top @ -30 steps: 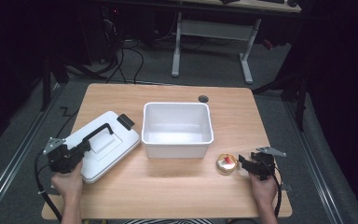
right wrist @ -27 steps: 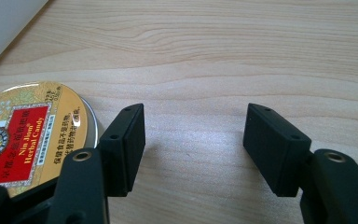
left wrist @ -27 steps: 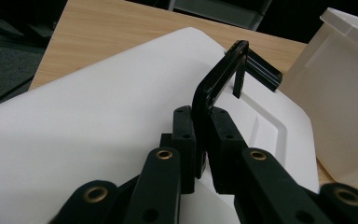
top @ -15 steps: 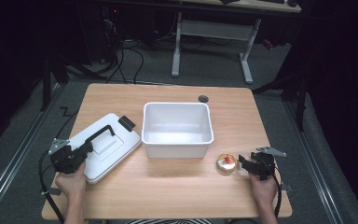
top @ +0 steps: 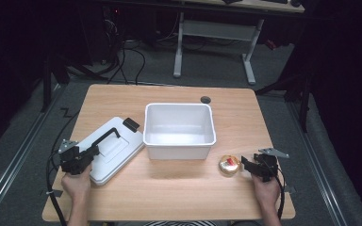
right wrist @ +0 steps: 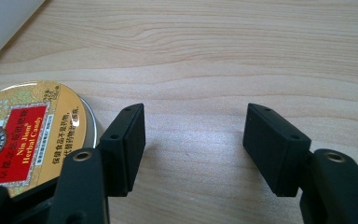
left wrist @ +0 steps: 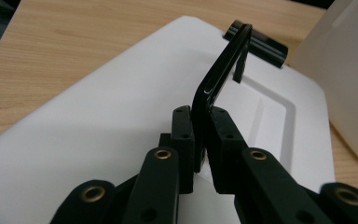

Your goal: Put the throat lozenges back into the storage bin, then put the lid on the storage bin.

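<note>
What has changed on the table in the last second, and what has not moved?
The left tongs slid back along the lid toward the person and are now shut on the near end of its black handle. The lid itself, the tub, the candy tin and the open right tongs beside the tin stayed as they were.

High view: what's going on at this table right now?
A person works two handheld tools at a wooden table. The left tool is shut on the black handle of the white lid, which lies beside the open white bin. The right tool is open on the table, next to a round candy tin.
</note>
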`<state>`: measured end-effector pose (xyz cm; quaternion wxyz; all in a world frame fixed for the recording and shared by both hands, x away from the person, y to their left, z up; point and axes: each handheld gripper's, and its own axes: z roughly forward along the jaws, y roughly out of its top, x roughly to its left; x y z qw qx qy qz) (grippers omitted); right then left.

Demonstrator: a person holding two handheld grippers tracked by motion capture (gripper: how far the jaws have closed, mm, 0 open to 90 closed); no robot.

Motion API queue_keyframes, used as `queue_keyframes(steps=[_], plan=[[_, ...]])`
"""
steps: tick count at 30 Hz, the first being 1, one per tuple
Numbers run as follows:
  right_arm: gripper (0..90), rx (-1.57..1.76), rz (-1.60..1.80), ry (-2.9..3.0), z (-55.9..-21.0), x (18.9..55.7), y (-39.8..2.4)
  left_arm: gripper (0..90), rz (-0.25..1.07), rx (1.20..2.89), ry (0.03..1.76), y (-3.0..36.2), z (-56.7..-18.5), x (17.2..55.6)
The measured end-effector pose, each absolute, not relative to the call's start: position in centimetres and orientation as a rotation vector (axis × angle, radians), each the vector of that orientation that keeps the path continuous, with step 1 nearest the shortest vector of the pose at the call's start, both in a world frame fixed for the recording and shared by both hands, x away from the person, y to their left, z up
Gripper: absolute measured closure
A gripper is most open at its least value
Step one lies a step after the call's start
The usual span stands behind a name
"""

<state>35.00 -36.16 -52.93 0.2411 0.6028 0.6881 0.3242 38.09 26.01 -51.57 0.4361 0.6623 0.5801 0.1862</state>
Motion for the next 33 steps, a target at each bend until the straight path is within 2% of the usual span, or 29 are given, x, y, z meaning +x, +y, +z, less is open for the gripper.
queue_keyframes(steps=[3, 5, 11, 16, 22, 33], plan=[[39.1, 1.649, 0.887, 1.882, -52.9, 35.0, -36.2, 80.5, 0.465, 1.646, 1.444, 26.0, -51.6, 38.0], [39.1, 1.648, 0.882, 1.883, -52.9, 35.0, -36.1, 75.8, 0.476, 1.644, 1.446, 26.0, -51.6, 37.9], [39.0, 1.636, 0.873, 1.889, -52.9, 35.0, -36.0, 51.0, 0.51, 1.655, 1.473, 26.1, -51.3, 37.6], [38.1, 1.617, 0.849, 1.902, -52.9, 35.1, -35.8, 39.4, 0.53, 1.652, 1.481, 26.2, -51.0, 36.9], [35.1, 1.589, 0.837, 1.925, -53.0, 35.1, -35.7, 34.2, 0.563, 1.665, 1.452, 26.1, -49.8, 35.9], [31.3, 1.595, 0.843, 1.939, -52.9, 35.2, -35.6, 32.1, 0.573, 1.67, 1.409, 25.2, -48.1, 34.5]])
